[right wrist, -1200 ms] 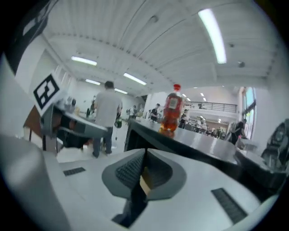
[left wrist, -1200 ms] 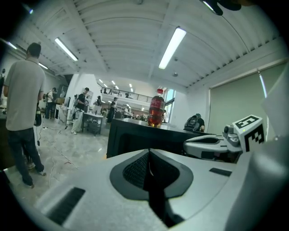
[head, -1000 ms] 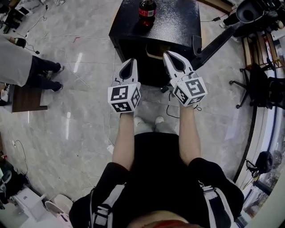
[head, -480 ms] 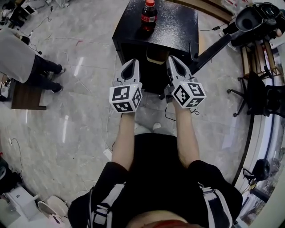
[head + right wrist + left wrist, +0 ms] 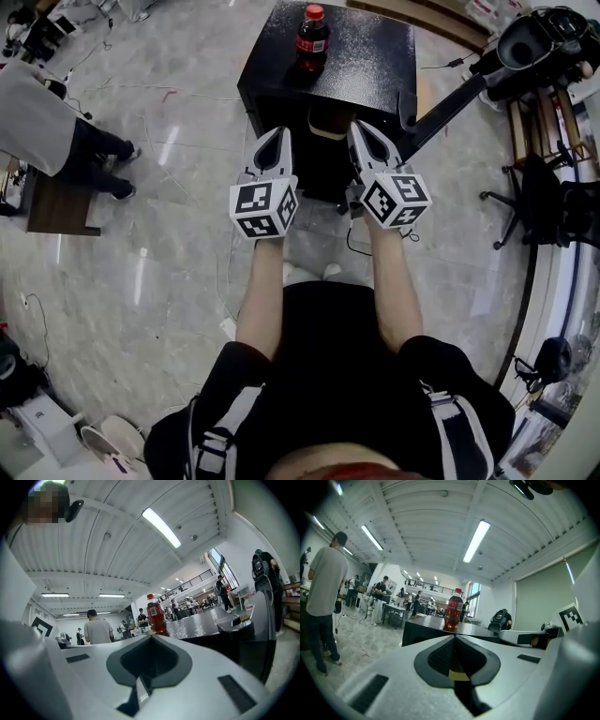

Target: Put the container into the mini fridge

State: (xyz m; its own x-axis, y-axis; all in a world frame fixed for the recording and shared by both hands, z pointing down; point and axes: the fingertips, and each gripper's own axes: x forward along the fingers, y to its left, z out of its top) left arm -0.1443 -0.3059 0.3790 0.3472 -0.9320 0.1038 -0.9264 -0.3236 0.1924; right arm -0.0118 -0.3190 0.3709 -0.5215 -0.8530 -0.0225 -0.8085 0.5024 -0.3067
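Left gripper (image 5: 275,133) and right gripper (image 5: 361,126) are hovering side by side just in front of the mini fridge (image 5: 367,58), empty.
The left gripper's jaws are pressing together with nothing between them, and the right gripper's jaws are doing exactly the same, both pointing at the mini fridge. The container (image 5: 311,37), a red-capped bottle of dark drink, is standing upright on top of the mini fridge, toward its far left side, well apart from both grippers. A person in a grey top (image 5: 42,127) is standing off to the mini fridge's left.
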